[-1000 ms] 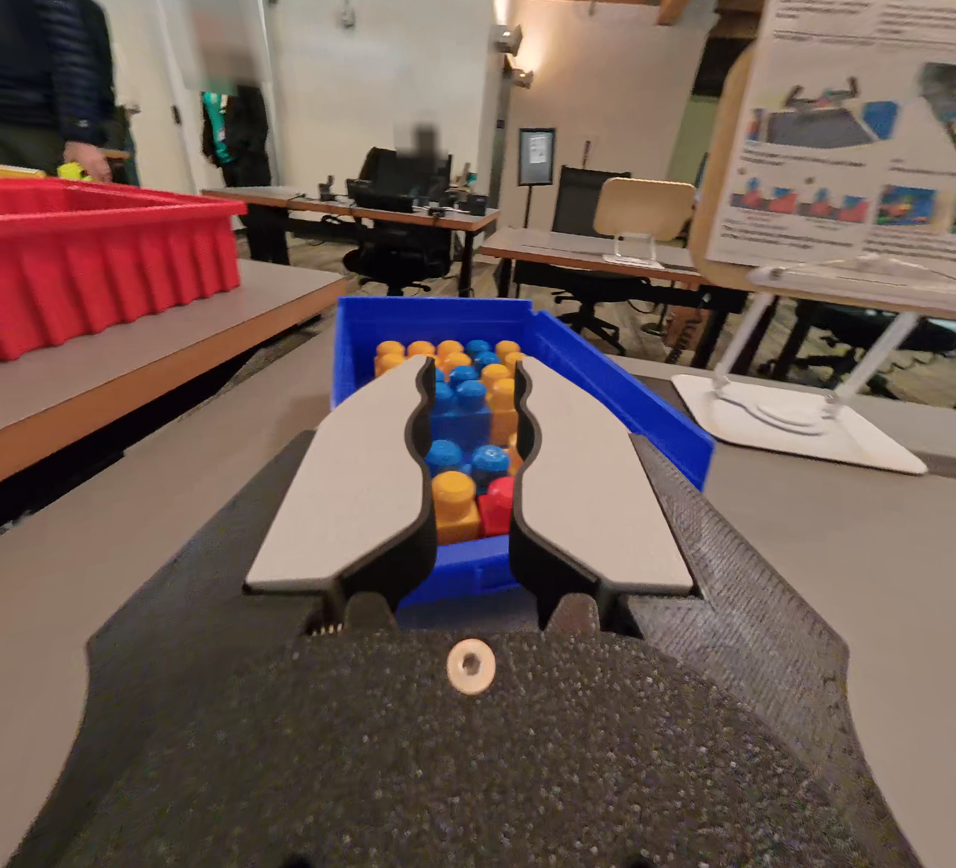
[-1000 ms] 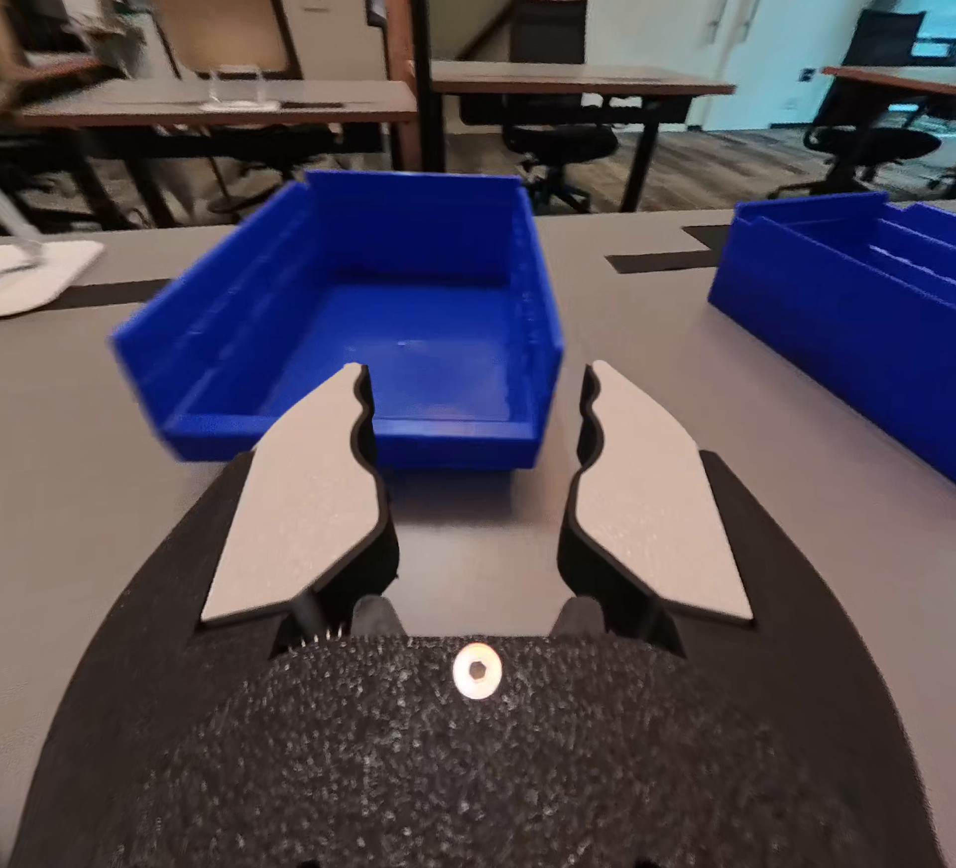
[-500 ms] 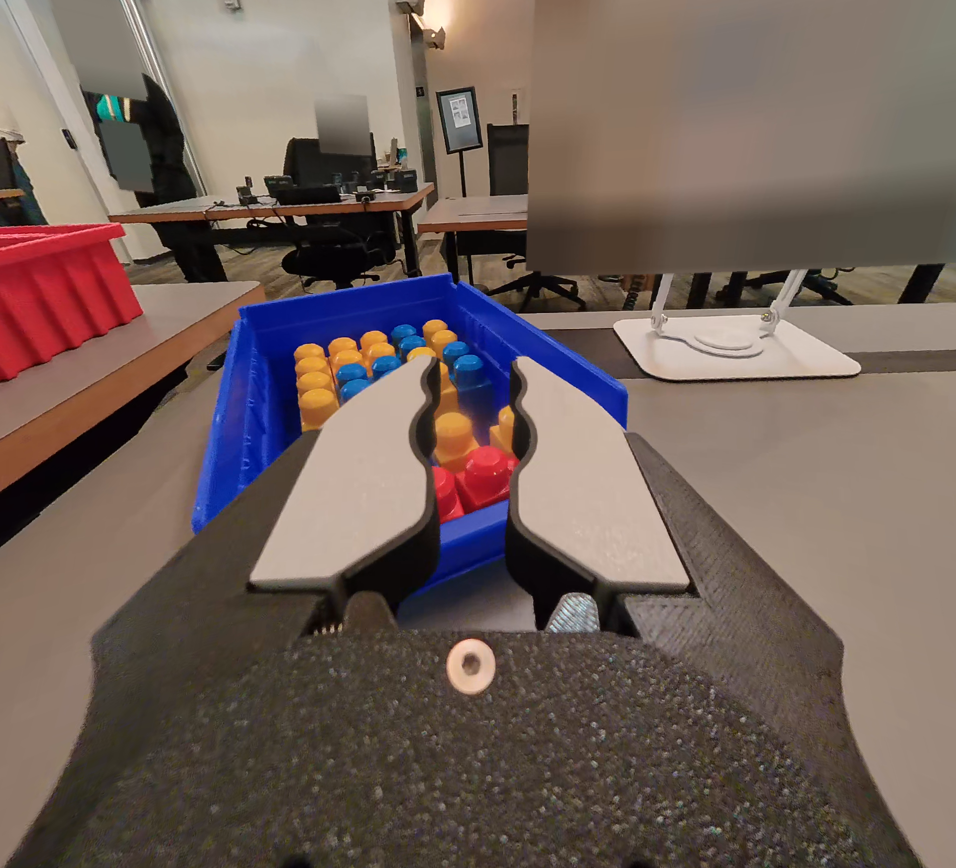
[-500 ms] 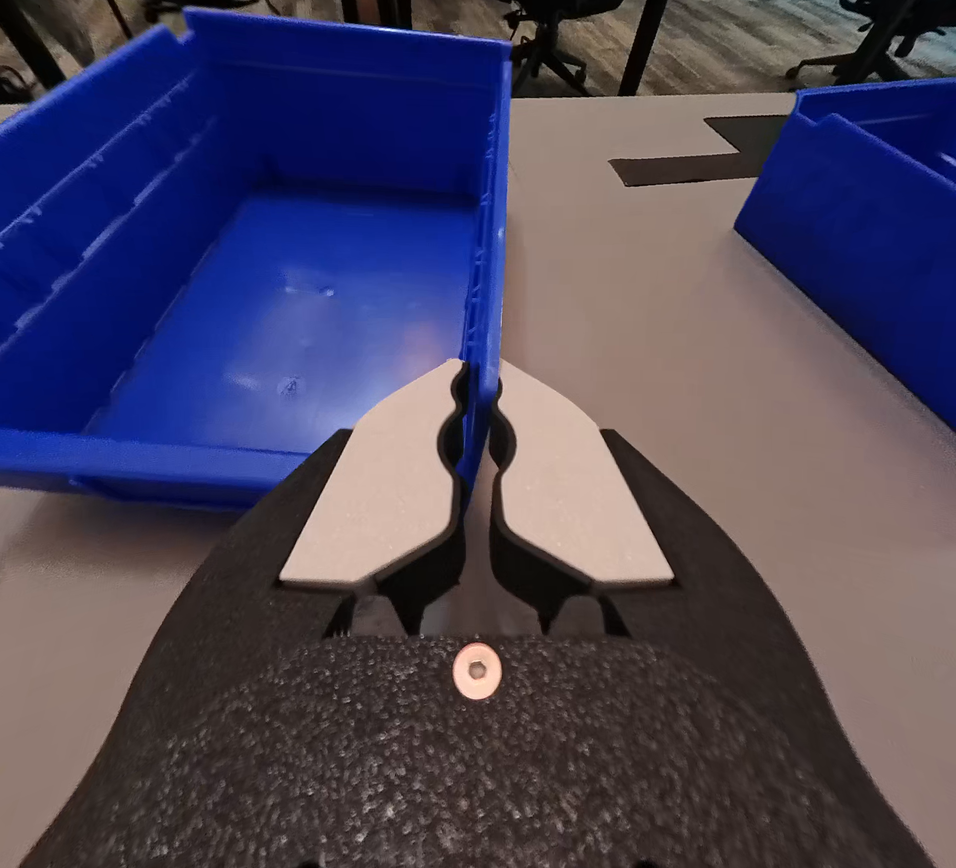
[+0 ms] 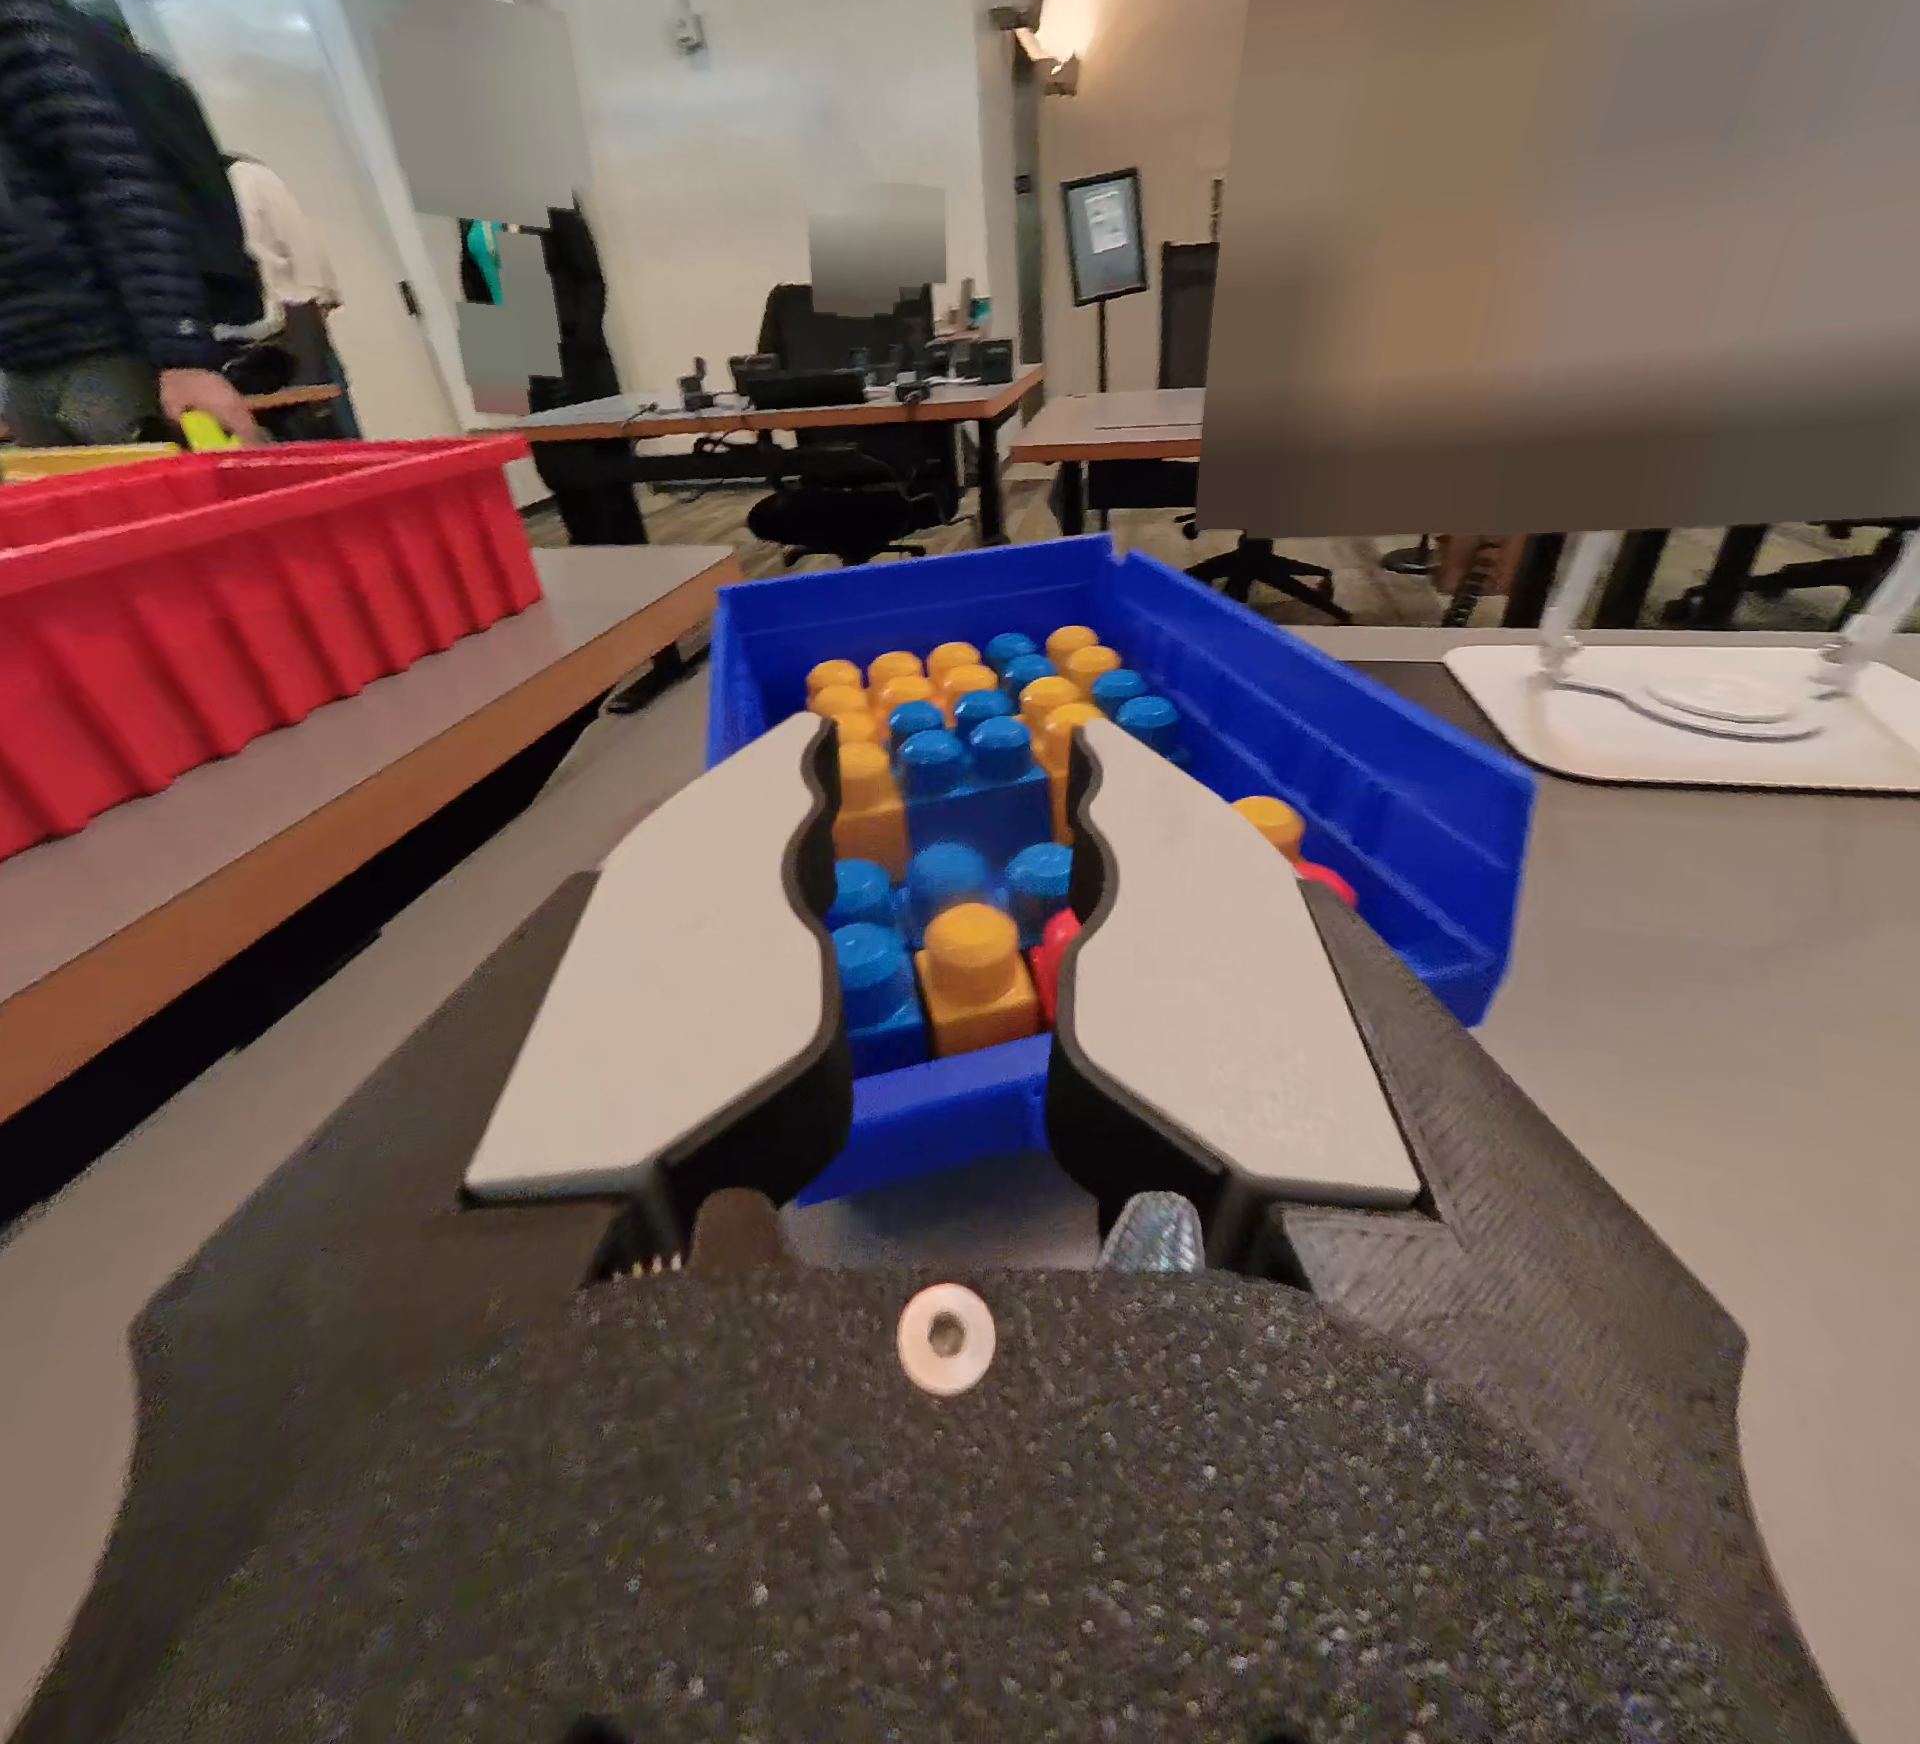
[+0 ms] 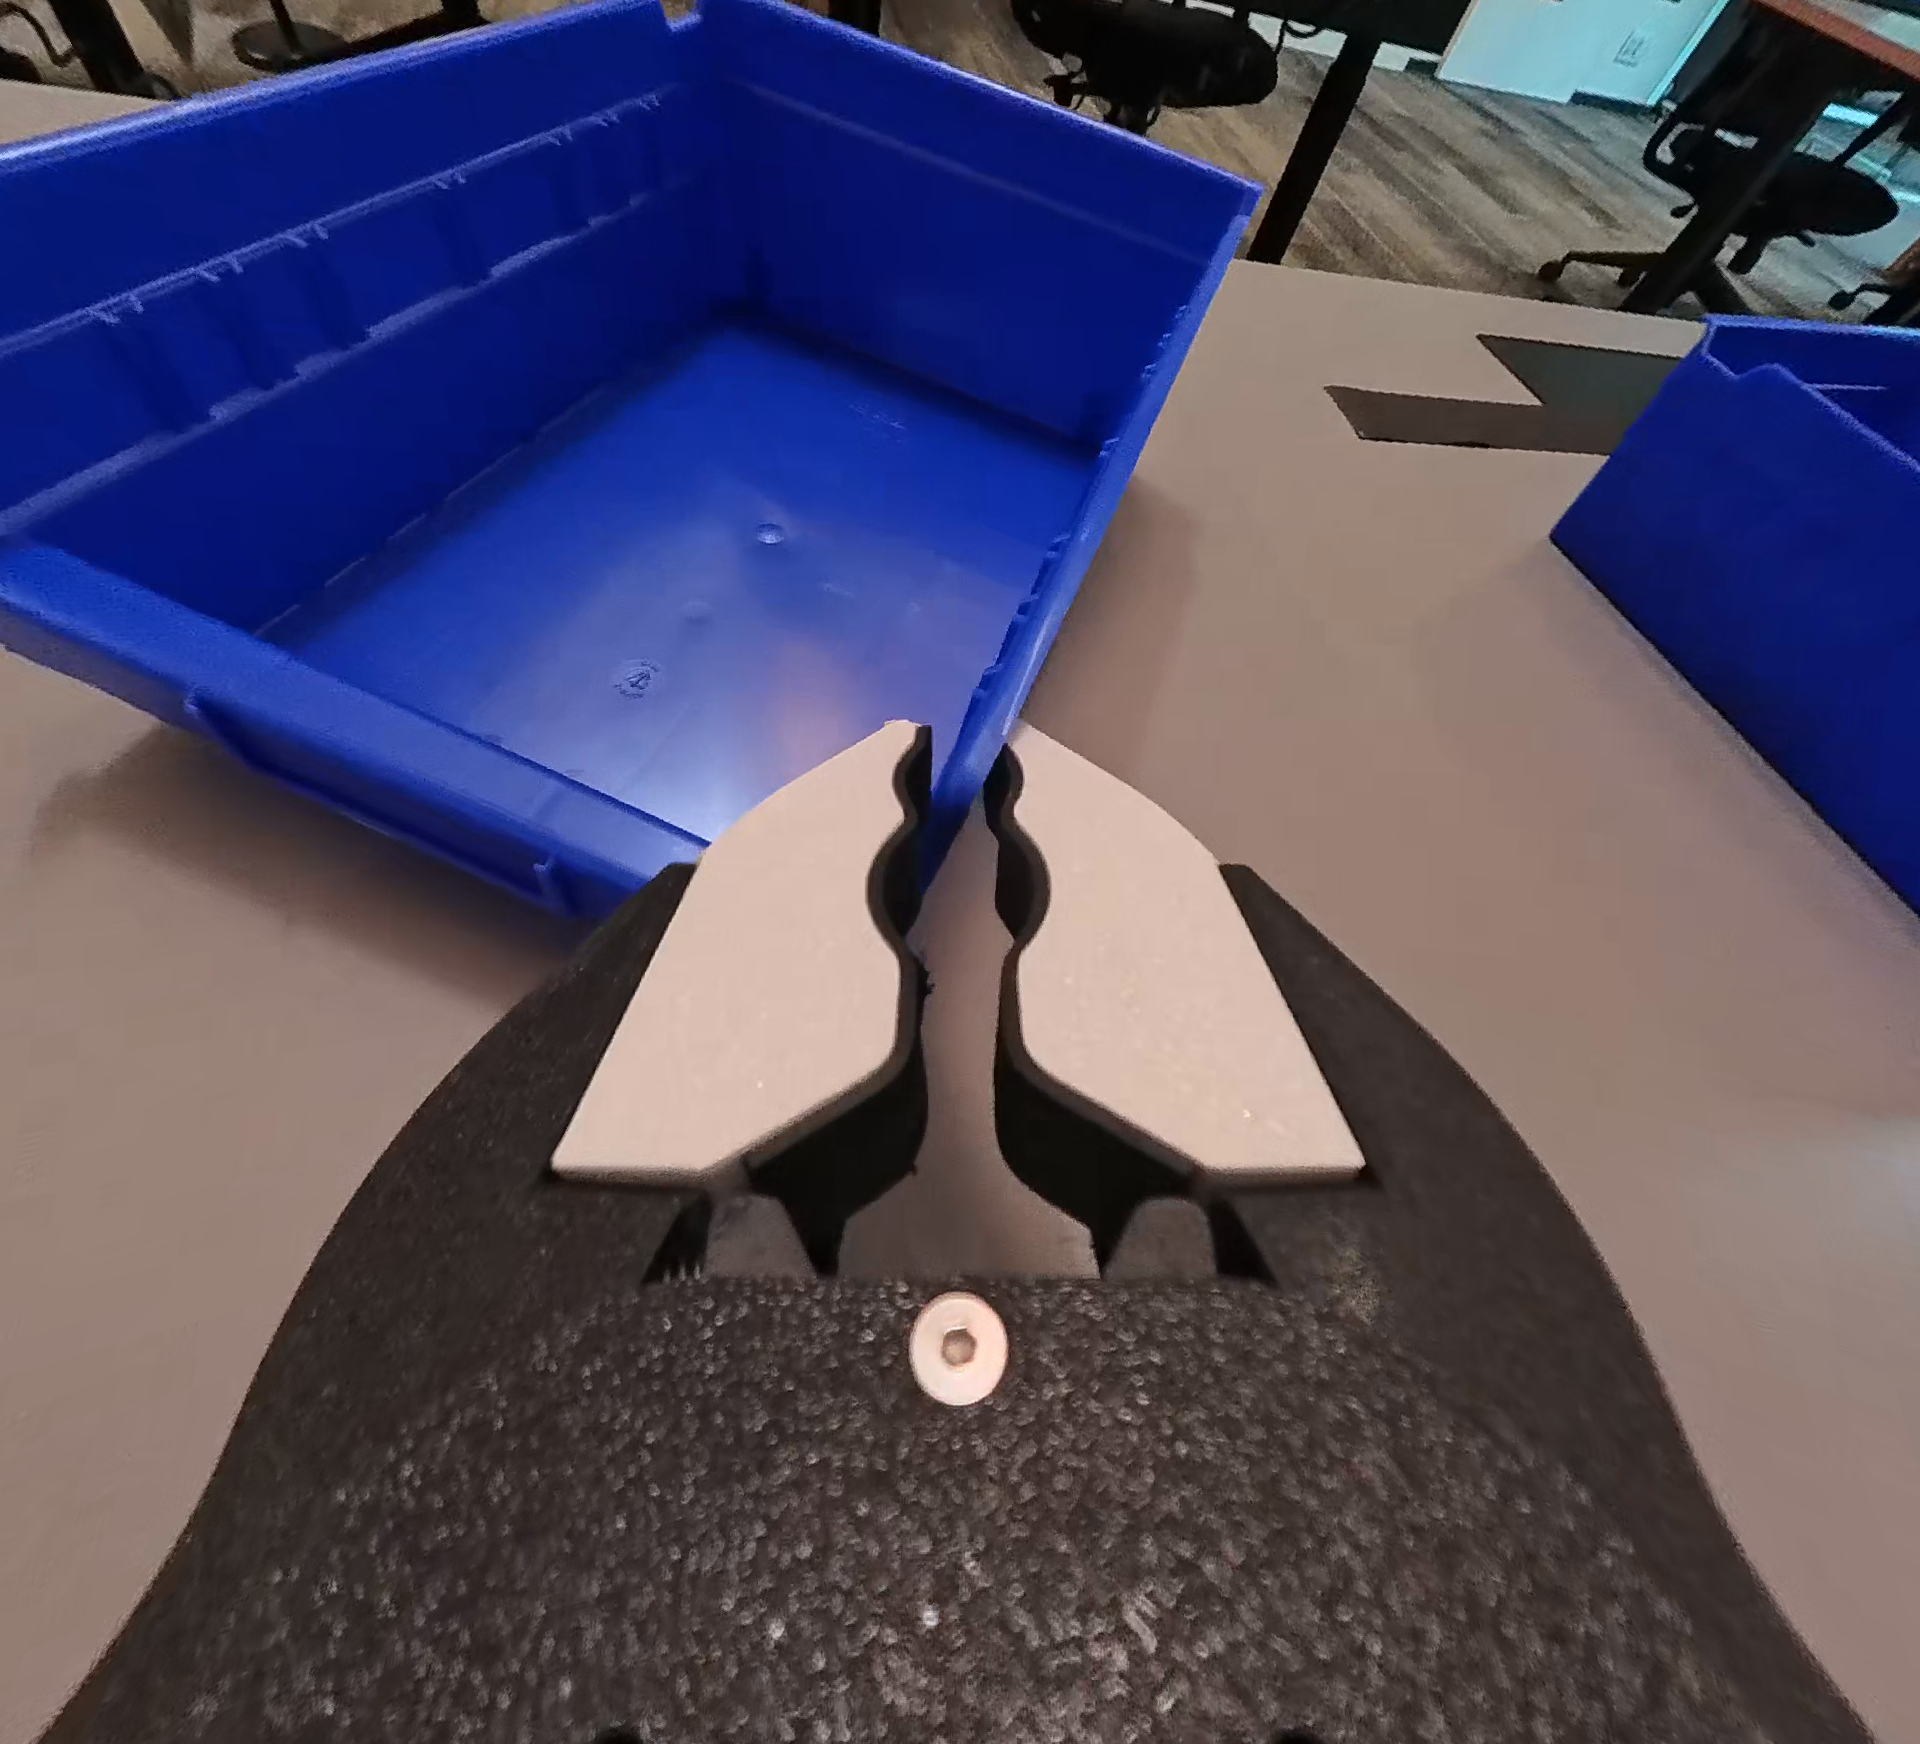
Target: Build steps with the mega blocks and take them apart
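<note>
In the left wrist view, a blue bin (image 5: 1351,749) on the grey table holds several orange, blue and red mega blocks (image 5: 977,811). My left gripper (image 5: 951,728) hovers over the bin's near end, its jaws partly open and holding nothing. In the right wrist view, an empty blue bin (image 6: 935,188) sits skewed on the table. My right gripper (image 6: 958,744) is shut on its right wall near the front corner.
A red ribbed bin (image 5: 260,572) sits on a neighbouring table at left, with a person (image 5: 94,240) behind it. A white stand base (image 5: 1683,707) is right of the block bin. Another blue bin (image 6: 1766,531) and black tape (image 6: 1475,406) lie right of the empty one. Across from one pair of fingers to the other is roughly 75 centimeters.
My right gripper went from open to shut on the empty bin's right wall, and the bin now sits turned. My left gripper stayed over the block bin, its jaws slightly wider.
</note>
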Tool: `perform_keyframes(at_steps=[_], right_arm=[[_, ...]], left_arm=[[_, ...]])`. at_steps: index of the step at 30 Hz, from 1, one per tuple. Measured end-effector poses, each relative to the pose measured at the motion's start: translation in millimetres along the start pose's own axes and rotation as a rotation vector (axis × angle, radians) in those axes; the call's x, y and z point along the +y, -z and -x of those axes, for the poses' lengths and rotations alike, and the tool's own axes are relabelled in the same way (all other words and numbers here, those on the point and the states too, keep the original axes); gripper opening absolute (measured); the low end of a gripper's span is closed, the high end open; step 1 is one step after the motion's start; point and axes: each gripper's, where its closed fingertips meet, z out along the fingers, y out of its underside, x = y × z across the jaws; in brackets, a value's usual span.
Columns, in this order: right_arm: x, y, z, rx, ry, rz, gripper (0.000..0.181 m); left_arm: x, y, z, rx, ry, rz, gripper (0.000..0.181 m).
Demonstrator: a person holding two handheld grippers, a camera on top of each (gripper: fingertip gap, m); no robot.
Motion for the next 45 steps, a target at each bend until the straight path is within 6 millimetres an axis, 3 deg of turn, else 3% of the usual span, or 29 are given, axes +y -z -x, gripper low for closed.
perform_keyframes(at_steps=[4, 8, 12, 16, 18, 20, 25, 29, 35, 45], right_arm=[[-0.5, 1.1, 4.3, -0.02, -0.014, -0.02, 0.01], [-1.0, 2.8, 8.1, -0.024, 0.01, -0.034, 0.01], [-1.5, 4.4, 13.6, -0.046, 0.03, -0.042, 0.011], [-2.1, 6.6, 19.7, -0.065, 0.049, -0.052, 0.011], [-2.3, 7.4, 22.4, -0.076, 0.049, -0.055, 0.011], [-2.5, 7.9, 24.1, -0.082, 0.049, -0.056, 0.011], [-2.9, 8.3, 25.7, -0.087, 0.044, -0.066, 0.011], [-3.3, 9.9, 30.4, -0.1, 0.06, -0.072, 0.012], [-4.8, 10.7, 38.6, -0.119, 0.081, -0.079, 0.012], [-10.4, 8.1, 61.7, -0.167, 0.126, -0.086, 0.012]], left_arm=[[22.0, -7.4, 23.8, -0.041, 0.058, 0.093, 0.062], [47.5, -20.6, 34.5, -0.06, 0.04, 0.217, 0.065], [56.8, -34.1, 40.9, -0.061, 0.005, 0.263, 0.048], [57.5, -38.3, 62.1, -0.134, -0.024, 0.277, 0.007], [57.9, -39.6, 67.3, -0.132, -0.009, 0.281, 0.007], [61.7, -38.0, 73.1, -0.154, -0.005, 0.317, 0.021], [75.1, -38.5, 64.5, -0.098, 0.026, 0.341, 0.034], [81.8, -45.1, 64.5, -0.094, 0.03, 0.365, 0.005], [83.0, -43.6, 69.9, -0.14, 0.101, 0.362, 0.003], [80.7, -9.5, 74.4, -0.264, 0.284, 0.283, 0.004]])
